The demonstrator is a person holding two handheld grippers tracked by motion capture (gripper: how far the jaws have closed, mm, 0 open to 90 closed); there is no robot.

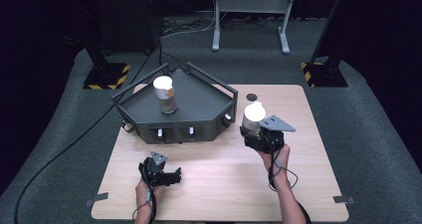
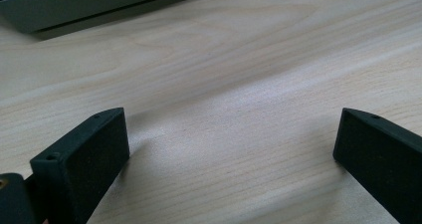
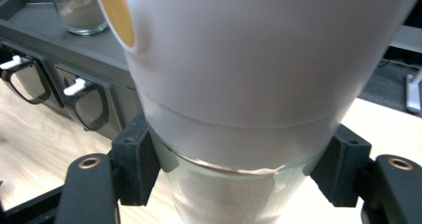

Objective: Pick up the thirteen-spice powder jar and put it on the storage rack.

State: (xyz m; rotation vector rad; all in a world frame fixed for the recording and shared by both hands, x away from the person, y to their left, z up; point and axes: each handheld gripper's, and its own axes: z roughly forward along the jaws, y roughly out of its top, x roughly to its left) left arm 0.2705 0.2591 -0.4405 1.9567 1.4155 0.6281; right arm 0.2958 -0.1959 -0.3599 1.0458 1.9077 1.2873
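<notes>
My right gripper is shut on a glass jar with a white top, held upright above the table's right half. In the right gripper view the jar stands between both black pads, its glass base pinched between them. A second jar with a white top stands on the dark grey platform at the table's back; it appears far off as jar. My left gripper rests low near the table's front left, open; its jaws stand wide apart over bare wood with nothing between them.
The platform's front wall carries small latches with white tabs. A wooden table holds everything. A black round hole lies behind the held jar. Cables and stand legs lie on the floor beyond.
</notes>
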